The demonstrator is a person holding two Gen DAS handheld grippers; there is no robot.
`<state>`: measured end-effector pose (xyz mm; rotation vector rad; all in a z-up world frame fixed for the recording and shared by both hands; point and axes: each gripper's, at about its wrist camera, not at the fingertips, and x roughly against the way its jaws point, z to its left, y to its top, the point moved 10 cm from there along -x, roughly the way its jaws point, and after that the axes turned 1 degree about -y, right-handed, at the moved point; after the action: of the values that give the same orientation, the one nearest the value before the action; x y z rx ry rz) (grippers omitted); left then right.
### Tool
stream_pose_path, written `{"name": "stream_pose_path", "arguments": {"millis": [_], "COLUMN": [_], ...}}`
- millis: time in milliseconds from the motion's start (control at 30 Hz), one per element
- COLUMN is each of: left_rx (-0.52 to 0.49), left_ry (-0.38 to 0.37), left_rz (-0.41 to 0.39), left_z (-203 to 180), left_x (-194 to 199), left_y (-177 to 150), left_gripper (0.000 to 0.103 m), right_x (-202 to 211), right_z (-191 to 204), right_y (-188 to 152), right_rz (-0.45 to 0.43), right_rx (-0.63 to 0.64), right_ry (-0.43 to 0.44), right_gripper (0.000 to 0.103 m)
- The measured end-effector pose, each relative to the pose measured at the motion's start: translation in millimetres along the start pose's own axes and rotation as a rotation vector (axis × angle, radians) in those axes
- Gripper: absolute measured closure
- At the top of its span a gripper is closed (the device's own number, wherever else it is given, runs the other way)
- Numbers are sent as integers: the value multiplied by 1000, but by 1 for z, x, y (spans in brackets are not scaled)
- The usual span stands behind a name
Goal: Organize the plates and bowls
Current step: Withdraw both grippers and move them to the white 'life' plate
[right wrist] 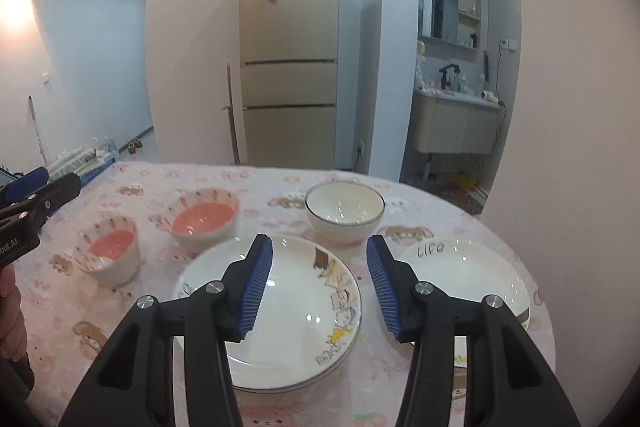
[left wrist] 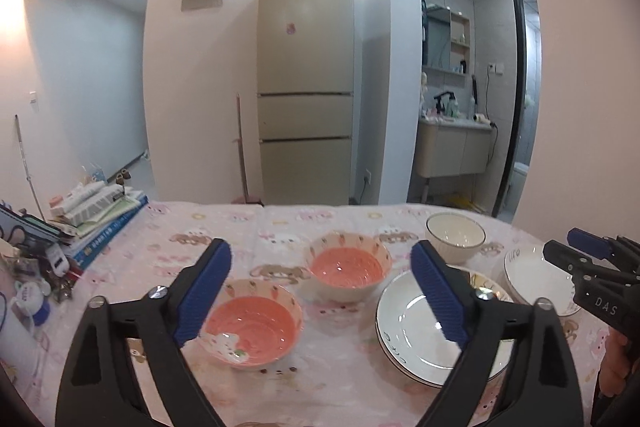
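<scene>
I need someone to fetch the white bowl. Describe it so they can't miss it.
Start at the fridge, then drop to the table below it. The white bowl sits at the far edge, behind two plates. It alone is ribbed outside, dark-rimmed and white inside; the other bowls are pink.

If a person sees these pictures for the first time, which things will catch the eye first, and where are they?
First come the two pink-lined ceramic bowls with carrot-print rims on the pink cartoon-print tablecloth, left of centre. To their right lie two white plates with cartoon drawings, and behind these a white ribbed bowl. The left claw and right claw, both open with blue pads, hover over the dishes, and a tall beige refrigerator stands behind the table.
</scene>
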<state>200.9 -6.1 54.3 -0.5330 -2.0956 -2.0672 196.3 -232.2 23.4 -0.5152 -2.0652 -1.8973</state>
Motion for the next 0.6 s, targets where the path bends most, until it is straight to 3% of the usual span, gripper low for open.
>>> {"name": "stream_pose_path", "arguments": {"millis": [67, 200, 233, 400, 467, 600], "left_rx": [3, 3, 10, 19, 30, 66], "left_ry": [13, 43, 41, 87, 121, 101], "left_rz": [-37, -77, -77, -116, -152, -178], "left_z": [8, 23, 26, 48, 61, 76], "left_x": [12, 30, 32, 38, 44, 48], "left_y": [6, 14, 16, 30, 41, 58], "left_gripper": [1, 1, 1, 0, 0, 0], "right_x": [10, 27, 30, 42, 42, 33], "right_z": [9, 33, 39, 68, 79, 94], "right_y": [9, 28, 32, 58, 65, 68], "right_rz": [-23, -88, -111, -181, -175, -121], "right_rx": [4, 19, 24, 61, 62, 4], "right_ry": [15, 46, 50, 61, 95, 175], "right_gripper": [50, 17, 14, 14, 14, 13]}}
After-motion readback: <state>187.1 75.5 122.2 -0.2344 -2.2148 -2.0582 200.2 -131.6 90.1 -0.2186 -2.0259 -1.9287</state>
